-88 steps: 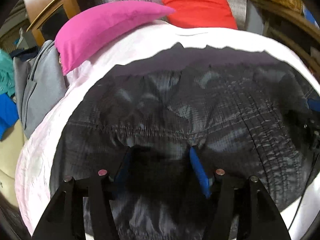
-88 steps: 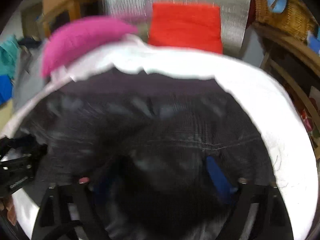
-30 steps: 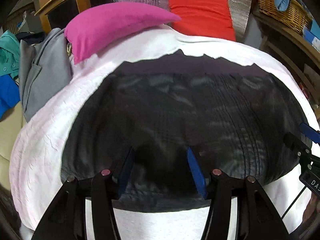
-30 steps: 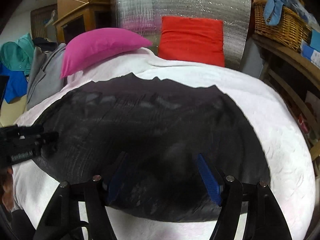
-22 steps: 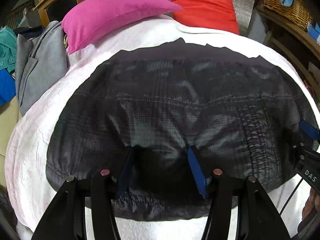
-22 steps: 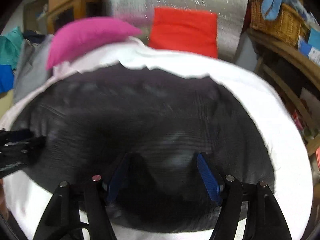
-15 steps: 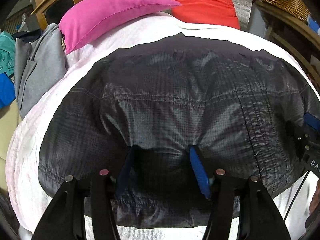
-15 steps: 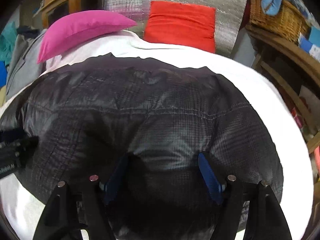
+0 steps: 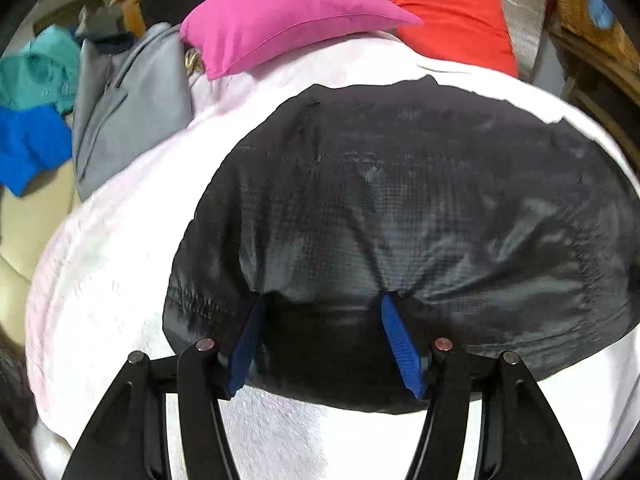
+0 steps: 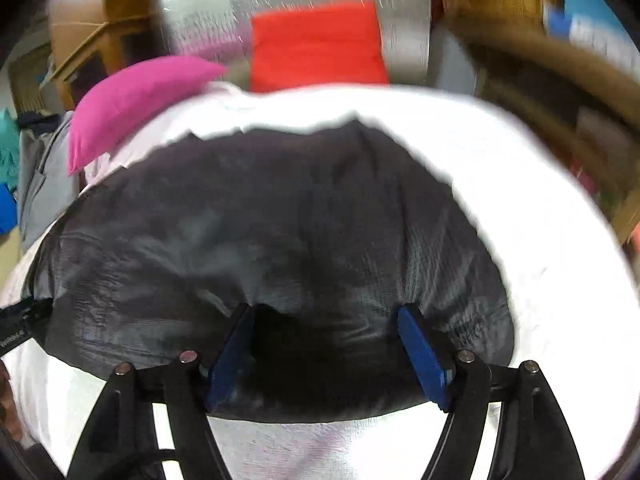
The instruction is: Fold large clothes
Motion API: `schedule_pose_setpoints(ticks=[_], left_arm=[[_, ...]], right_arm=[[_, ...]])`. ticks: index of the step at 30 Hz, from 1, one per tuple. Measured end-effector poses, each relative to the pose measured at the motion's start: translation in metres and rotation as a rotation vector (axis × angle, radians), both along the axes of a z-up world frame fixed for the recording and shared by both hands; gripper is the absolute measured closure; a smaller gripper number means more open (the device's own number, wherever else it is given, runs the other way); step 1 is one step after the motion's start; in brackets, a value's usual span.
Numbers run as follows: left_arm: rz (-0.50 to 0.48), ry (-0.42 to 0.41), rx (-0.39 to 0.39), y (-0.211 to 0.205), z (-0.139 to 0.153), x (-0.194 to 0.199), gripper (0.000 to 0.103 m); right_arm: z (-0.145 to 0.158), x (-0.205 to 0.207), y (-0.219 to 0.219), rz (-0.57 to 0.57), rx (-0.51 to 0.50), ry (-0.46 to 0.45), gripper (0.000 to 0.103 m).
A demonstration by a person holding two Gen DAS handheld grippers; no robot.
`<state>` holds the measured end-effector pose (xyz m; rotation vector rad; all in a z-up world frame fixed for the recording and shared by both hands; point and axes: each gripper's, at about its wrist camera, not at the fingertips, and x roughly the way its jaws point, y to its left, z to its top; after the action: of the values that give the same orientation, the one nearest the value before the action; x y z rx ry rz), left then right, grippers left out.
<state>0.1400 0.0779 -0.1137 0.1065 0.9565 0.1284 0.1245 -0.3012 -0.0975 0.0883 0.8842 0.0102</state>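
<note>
Left gripper (image 9: 322, 320) and right gripper (image 10: 326, 332): fingers spread wide, gripping nothing. Black garment (image 9: 400, 208) bunches between both pairs, on white sheet (image 9: 112, 272)

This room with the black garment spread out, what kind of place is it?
Most likely a bedroom at home: the black garment lies on a bed with a white cover, a pink pillow and red cushion at its head, and spare clothes piled beside it.
</note>
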Motion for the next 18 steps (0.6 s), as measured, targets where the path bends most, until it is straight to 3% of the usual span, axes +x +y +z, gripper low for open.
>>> schedule_pose_setpoints(ticks=[3,6,8,11,12,18], left_arm=[[0.009,0.005,0.011,-0.002,0.009,0.0,0.041],[0.055,-0.058,-0.006,0.011,0.027,-0.008,0.041],[0.109,-0.079,0.002,0.028,0.028,-0.011,0.041],[0.128,-0.002,-0.021,0.046,0.006,-0.006,0.04],[0.124,-0.003,-0.03,0.048,0.004,-0.006,0.04],[0.127,-0.002,-0.046,0.05,0.007,-0.002,0.04]], right_arm=[[0.014,0.001,0.001,-0.006,-0.001,0.005,0.026],[0.033,-0.004,-0.007,-0.036,0.025,-0.067,0.026],[0.03,-0.002,-0.016,-0.054,0.011,-0.061,0.025],[0.001,0.009,-0.032,-0.074,0.058,0.023,0.024],[-0.001,0.009,-0.034,-0.074,0.07,0.014,0.024],[0.012,0.007,-0.032,-0.083,0.063,0.012,0.024]])
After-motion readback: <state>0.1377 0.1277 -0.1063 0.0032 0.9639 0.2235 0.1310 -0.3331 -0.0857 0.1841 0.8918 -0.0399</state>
